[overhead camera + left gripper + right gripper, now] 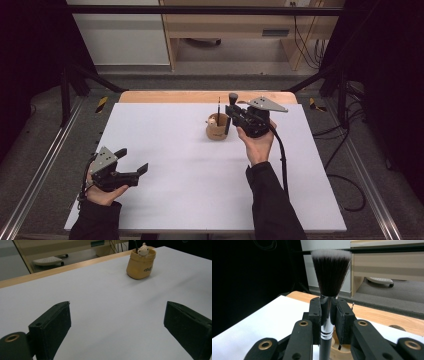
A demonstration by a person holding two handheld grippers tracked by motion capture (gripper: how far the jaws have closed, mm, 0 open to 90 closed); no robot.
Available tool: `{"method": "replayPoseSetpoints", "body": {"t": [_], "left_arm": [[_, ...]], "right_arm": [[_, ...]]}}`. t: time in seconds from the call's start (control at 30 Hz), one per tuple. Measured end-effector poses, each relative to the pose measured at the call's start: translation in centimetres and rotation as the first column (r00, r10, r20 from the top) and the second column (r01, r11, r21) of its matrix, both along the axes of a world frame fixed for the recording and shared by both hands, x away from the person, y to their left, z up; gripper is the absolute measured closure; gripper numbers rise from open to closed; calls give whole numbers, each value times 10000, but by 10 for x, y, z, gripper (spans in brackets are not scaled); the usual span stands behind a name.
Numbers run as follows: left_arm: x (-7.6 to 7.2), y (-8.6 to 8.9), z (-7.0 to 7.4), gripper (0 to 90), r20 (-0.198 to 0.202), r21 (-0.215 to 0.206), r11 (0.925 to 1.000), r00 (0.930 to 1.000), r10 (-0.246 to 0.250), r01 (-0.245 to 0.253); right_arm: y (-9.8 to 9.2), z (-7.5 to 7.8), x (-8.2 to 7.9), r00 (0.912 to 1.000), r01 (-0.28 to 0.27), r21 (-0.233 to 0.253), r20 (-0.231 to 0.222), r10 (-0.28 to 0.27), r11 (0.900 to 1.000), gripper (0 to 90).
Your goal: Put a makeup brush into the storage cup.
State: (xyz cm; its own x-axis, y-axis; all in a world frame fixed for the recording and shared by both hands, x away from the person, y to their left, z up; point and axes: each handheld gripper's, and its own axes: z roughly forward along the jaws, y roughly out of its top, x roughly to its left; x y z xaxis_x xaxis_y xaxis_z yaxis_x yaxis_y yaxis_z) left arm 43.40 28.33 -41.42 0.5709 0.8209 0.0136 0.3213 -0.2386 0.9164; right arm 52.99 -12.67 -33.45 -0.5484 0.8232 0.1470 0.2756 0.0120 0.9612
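Note:
A tan cup [217, 131] stands at the table's far middle, with a thin dark stick and a small white figure [143, 250] in it. My right gripper [231, 112] is shut on a makeup brush [232, 97], held upright with its handle end down at the cup's right rim. In the right gripper view the pads [315, 315] clamp the silver ferrule, with the dark bristle head [331, 272] above and the cup [337, 350] below. My left gripper [133, 160] hovers open at the near left, nothing between its jaws. It faces the cup [141, 265] from afar.
A white sheet [200, 185] covers the table, with a wooden edge [200, 96] along the far side. Black frame posts and cables stand around it. A wooden desk [240, 25] stands beyond on the floor.

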Motion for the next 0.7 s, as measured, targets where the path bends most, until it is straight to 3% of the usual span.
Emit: {"method": "replayPoseSetpoints", "body": {"t": [0.7], "left_arm": [[0, -1, -1, 67, 22, 5, 9999, 9999, -107, 107]], "right_arm": [[5, -2, 32, 9982, 600, -226, 6, -600, 9979, 776]]}}
